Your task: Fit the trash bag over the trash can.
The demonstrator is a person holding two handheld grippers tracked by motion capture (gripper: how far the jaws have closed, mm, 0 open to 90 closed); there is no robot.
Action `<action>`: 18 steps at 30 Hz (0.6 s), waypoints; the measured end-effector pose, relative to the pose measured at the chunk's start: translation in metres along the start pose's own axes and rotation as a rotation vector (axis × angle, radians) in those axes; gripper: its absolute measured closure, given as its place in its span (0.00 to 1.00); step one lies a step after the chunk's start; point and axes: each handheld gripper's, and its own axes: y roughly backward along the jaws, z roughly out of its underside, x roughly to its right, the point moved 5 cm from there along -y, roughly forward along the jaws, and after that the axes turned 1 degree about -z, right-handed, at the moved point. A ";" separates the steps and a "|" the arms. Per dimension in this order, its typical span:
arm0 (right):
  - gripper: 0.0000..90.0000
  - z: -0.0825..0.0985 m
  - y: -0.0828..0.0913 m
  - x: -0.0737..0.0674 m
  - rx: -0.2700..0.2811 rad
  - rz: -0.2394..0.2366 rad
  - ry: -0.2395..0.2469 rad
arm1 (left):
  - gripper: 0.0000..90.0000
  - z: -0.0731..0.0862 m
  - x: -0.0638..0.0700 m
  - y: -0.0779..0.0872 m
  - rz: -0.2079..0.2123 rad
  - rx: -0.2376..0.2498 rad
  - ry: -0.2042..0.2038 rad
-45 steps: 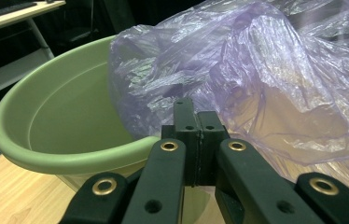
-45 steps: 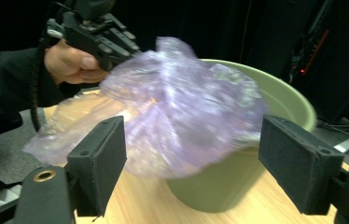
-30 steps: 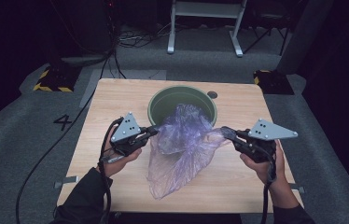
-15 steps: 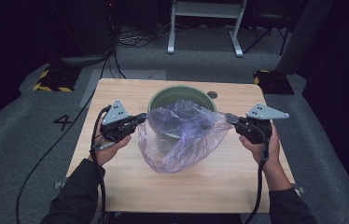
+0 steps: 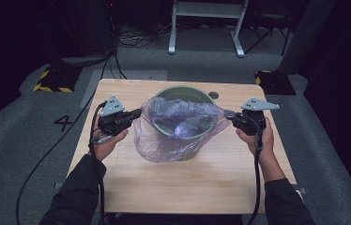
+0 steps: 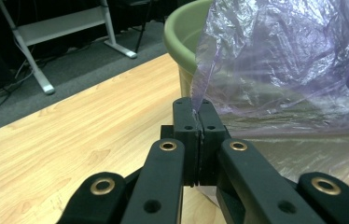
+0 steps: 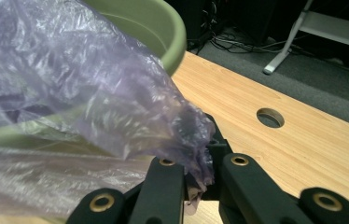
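Over the middle of the wooden worktop [image 5: 183, 187] a person stretches a thin purple plastic bag [image 5: 176, 136] across a green bin [image 5: 183, 93], lining it. The left gripper [image 5: 135, 114] has its fingers [image 6: 185, 135] pressed fully together on the bag's edge at the bin's left side; the right gripper [image 5: 227, 114] is likewise clamped tight on a bunched fold of the opposite edge [image 7: 196, 158]. Between them the bag's mouth hangs open above the rim, while most of the film drapes down the bin's near side. I'd judge the step in hand is spreading the mouth over the bin. Next, both edges would need lowering past the rim, evenly, keeping the film taut without tearing it
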 end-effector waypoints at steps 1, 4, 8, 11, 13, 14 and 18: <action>0.99 0.000 -0.003 0.001 0.002 0.005 0.002 | 0.99 -0.001 -0.002 -0.002 -0.011 0.009 -0.006; 0.98 -0.005 -0.002 0.004 0.048 0.010 0.011 | 0.99 -0.004 -0.002 -0.004 -0.005 0.034 -0.016; 0.97 -0.013 -0.004 0.010 0.105 -0.001 0.004 | 0.99 -0.007 -0.006 -0.009 -0.001 0.054 -0.003; 0.96 -0.013 -0.012 0.014 0.133 -0.024 -0.011 | 0.99 -0.006 -0.011 -0.015 0.003 0.064 0.004; 0.96 -0.012 -0.020 0.017 0.129 -0.047 -0.047 | 0.99 -0.005 -0.013 -0.021 -0.001 0.068 0.006; 0.96 -0.011 -0.024 0.019 0.128 -0.049 -0.060 | 0.99 -0.005 -0.015 -0.024 0.000 0.068 0.009; 0.98 -0.006 -0.041 0.025 0.091 -0.072 -0.136 | 0.99 -0.001 -0.021 -0.036 0.002 0.084 0.023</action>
